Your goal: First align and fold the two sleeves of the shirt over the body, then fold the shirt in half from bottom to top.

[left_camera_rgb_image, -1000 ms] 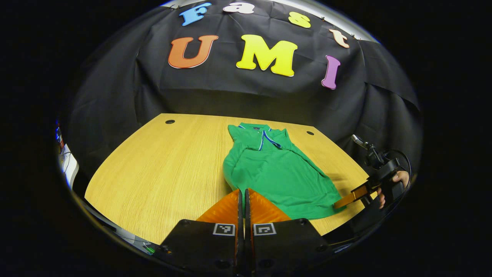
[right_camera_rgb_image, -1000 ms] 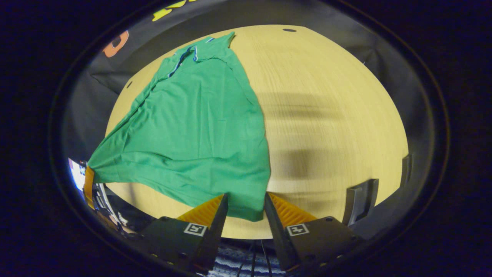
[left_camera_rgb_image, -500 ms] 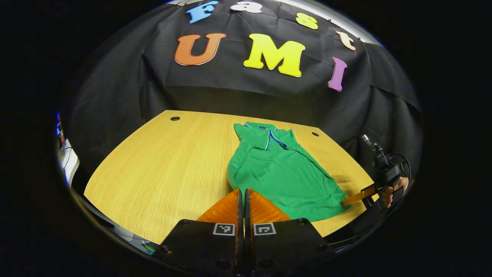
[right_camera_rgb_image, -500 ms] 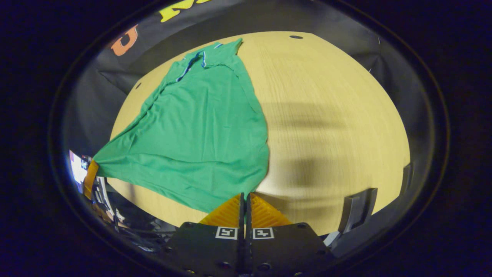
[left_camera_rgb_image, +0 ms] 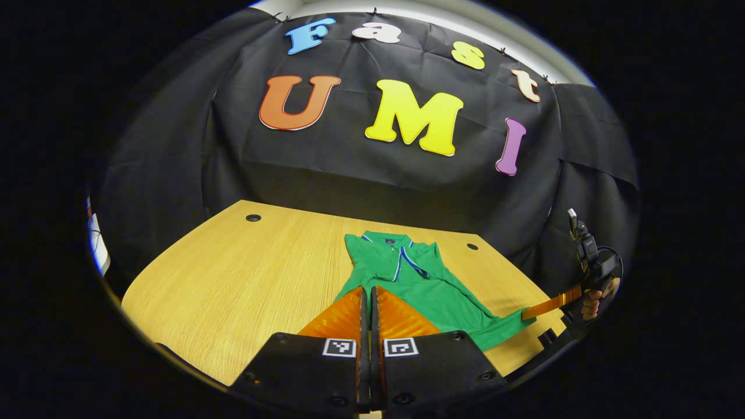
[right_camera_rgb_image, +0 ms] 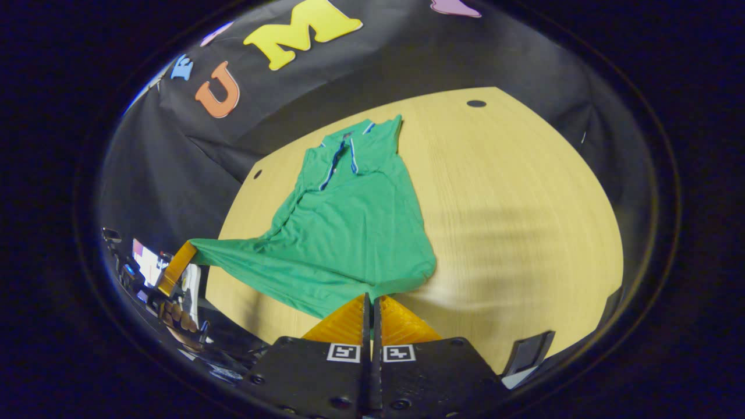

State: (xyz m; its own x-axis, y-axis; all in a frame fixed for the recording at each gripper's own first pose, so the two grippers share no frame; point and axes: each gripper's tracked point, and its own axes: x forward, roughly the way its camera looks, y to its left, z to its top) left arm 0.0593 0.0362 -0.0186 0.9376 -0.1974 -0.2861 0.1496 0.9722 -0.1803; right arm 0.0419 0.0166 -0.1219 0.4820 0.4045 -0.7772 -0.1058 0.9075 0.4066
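In the left gripper view, the wooden bench (left_camera_rgb_image: 233, 273) is spreading out from the left edge, with a small dark hole (left_camera_rgb_image: 253, 217) near its far left corner. At the centre, the left tool (left_camera_rgb_image: 366, 305) is sitting with its two fingers pressed together on the near left bottom corner of the green shirt (left_camera_rgb_image: 419, 279), pinching the hem. The shirt is lying with its collar (left_camera_rgb_image: 389, 240) toward the booth wall and its lower part rising off the bench toward both tools. Further right, the right tool (left_camera_rgb_image: 532, 312) is clamping the other bottom corner, with a hand (left_camera_rgb_image: 593, 299) holding it at the bench edge.

In the right gripper view, the left tool (right_camera_rgb_image: 180, 265) is showing at the left, holding its stretched corner of the shirt (right_camera_rgb_image: 355, 227). At the bottom centre, the right tool (right_camera_rgb_image: 371, 311) is closing its fingers on the hem. To the right, bare bench (right_camera_rgb_image: 524, 221) is lying under soft shadows.
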